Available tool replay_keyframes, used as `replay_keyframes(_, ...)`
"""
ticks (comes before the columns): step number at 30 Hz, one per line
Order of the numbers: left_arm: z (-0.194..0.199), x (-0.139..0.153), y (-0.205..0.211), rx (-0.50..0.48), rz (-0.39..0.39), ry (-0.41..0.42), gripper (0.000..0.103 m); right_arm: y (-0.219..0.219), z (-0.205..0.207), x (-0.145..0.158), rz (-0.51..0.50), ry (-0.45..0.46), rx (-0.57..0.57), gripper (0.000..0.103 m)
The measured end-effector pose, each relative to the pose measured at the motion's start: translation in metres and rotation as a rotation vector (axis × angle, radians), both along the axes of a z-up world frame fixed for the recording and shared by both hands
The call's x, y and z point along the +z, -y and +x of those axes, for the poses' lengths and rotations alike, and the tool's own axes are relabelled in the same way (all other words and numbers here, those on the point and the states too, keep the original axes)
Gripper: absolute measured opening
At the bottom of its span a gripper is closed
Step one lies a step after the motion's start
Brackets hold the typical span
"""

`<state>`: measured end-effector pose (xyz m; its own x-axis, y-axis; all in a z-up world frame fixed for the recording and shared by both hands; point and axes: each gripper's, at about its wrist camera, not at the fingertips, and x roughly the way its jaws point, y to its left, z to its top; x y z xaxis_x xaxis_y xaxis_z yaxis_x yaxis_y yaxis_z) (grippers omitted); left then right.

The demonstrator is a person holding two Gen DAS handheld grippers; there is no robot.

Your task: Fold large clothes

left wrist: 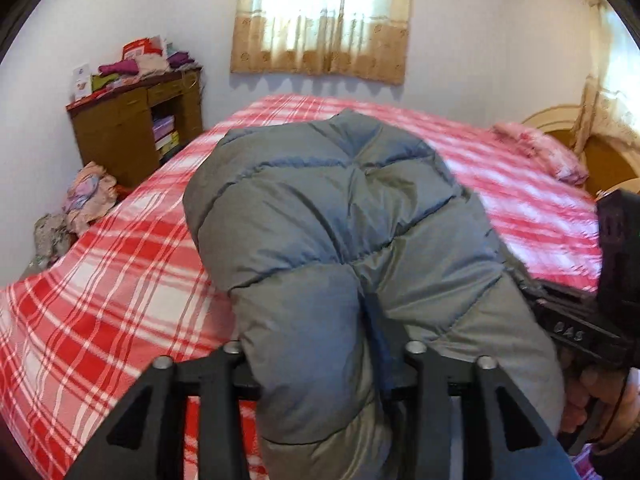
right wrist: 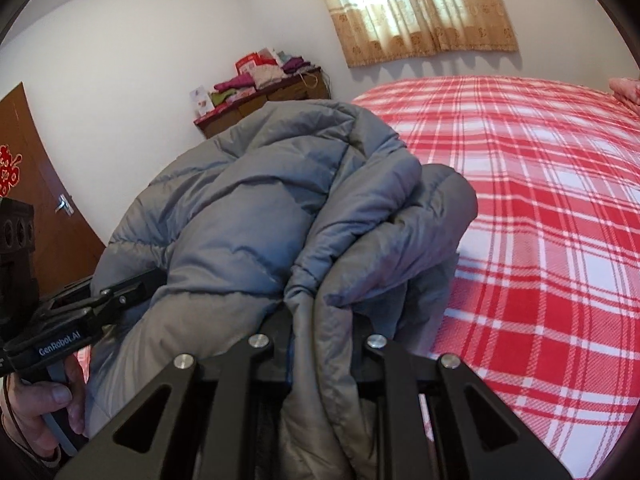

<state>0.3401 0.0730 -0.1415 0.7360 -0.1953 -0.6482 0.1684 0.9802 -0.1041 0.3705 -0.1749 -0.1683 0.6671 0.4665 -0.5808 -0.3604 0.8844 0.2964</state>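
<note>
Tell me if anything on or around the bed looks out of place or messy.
The grey puffer jacket is bunched in a lump over the red plaid bed rather than spread flat. Loose clothes sit heaped beside the bed, and the brown cabinet top is piled unevenly. Nothing looks damaged or spilled.

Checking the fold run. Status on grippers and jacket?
Left gripper around jacket bulk; grip unclear. Right gripper shut on jacket edge. Jacket bunched over the bed. Nothing in the way.

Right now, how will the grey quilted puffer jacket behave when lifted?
The grey quilted puffer jacket probably stays floppy: it droops around both tongs. Likely light for its bulk, given the puffy quilting. Its smooth, slightly shiny shell may slip.
</note>
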Motion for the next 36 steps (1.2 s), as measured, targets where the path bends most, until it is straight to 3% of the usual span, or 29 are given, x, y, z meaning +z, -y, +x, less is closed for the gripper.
replay_keyframes(3,0.001,-0.017,-0.007,0.032,-0.013,-0.043,0.054,-0.001,0.0,-0.009,-0.012,-0.021,0.0,0.019)
replay_keyframes(11,0.001,-0.024,-0.006,0.085,0.03,-0.046,0.075,-0.004,-0.002,-0.016,-0.041,-0.036,-0.014,0.023)
replay_keyframes(15,0.0,-0.026,-0.006,0.1,0.048,-0.038,0.082,-0.004,-0.004,-0.019,-0.055,-0.038,-0.04,0.032)
replay_keyframes(18,0.0,-0.027,-0.006,0.111,0.061,-0.034,0.086,0.001,-0.003,-0.024,-0.046,-0.046,-0.061,0.038)
replay_keyframes(23,-0.001,-0.028,-0.007,0.125,0.078,-0.025,0.091,0.002,-0.004,-0.025,-0.049,-0.047,-0.066,0.038)
replay_keyframes(36,0.001,-0.035,-0.01,0.162,0.083,-0.022,0.099,0.006,-0.004,-0.03,-0.069,-0.057,-0.117,0.059)
